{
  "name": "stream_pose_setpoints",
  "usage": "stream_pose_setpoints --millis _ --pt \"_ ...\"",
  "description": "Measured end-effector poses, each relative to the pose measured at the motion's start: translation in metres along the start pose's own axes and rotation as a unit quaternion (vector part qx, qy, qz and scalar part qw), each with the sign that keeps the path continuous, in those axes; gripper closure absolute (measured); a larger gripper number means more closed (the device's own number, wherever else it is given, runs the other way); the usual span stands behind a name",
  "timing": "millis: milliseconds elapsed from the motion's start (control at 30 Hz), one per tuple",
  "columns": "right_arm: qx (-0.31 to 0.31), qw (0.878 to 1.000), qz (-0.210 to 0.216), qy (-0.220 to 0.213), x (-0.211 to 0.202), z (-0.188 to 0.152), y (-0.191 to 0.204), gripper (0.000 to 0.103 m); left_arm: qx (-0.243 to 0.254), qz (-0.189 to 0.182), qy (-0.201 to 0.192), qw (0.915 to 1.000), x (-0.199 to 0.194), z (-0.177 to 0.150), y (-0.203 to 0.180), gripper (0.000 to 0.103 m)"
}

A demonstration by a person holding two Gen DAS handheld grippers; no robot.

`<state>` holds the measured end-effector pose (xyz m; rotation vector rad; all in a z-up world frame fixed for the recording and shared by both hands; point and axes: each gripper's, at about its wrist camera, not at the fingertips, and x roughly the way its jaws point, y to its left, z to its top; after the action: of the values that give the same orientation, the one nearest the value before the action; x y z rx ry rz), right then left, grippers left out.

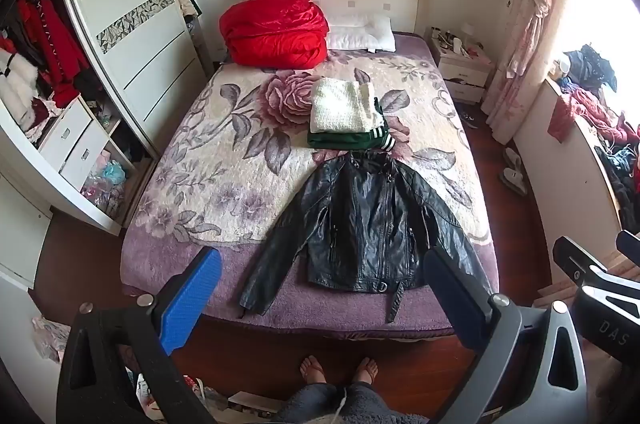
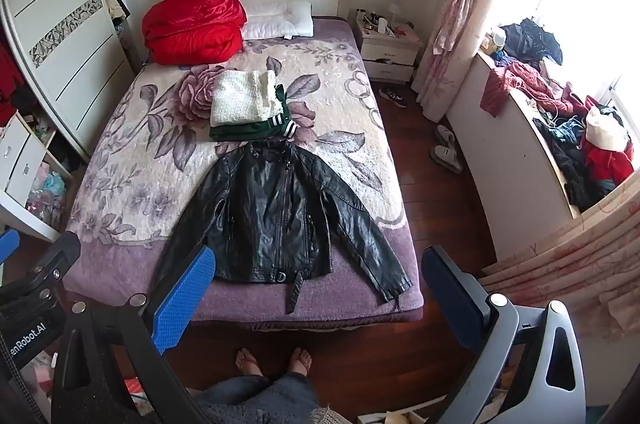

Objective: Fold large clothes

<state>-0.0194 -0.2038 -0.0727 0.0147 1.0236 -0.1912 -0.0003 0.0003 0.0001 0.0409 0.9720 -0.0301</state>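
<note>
Lying flat on the bed (image 1: 168, 264), front up, the black jacket (image 1: 360, 224) runs collar-to-hem away from the person, hem nearest, sleeves splayed to each side. Both the left gripper (image 1: 324, 300) and right gripper (image 2: 316, 296) hang above the near edge, fingers spread wide, empty; each is nearer its own side's sleeve.

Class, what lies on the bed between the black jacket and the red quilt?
Both views show folded clothes between the black jacket and red quilt: a white sweater atop a green garment.
</note>
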Motion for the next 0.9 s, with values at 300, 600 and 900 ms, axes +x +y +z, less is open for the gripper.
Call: stream_pose_setpoints --millis 300,600,900 --pt "0.003 1.0 0.003 -0.002 -0.005 0.0 0.0 0.0 0.003 0.003 -0.001 1.0 0.0 0.0 0.0 0.0" --pt "0.002 1.0 0.002 -0.008 -0.011 0.0 0.002 0.0 0.004 0.003 -0.004 1.0 -0.004 0.007 -0.002 0.0" --pt "0.003 1.0 0.003 -0.008 -0.013 0.0 0.002 0.0 0.003 0.003 -0.006 1.0 -0.009 0.01 0.003 0.0"
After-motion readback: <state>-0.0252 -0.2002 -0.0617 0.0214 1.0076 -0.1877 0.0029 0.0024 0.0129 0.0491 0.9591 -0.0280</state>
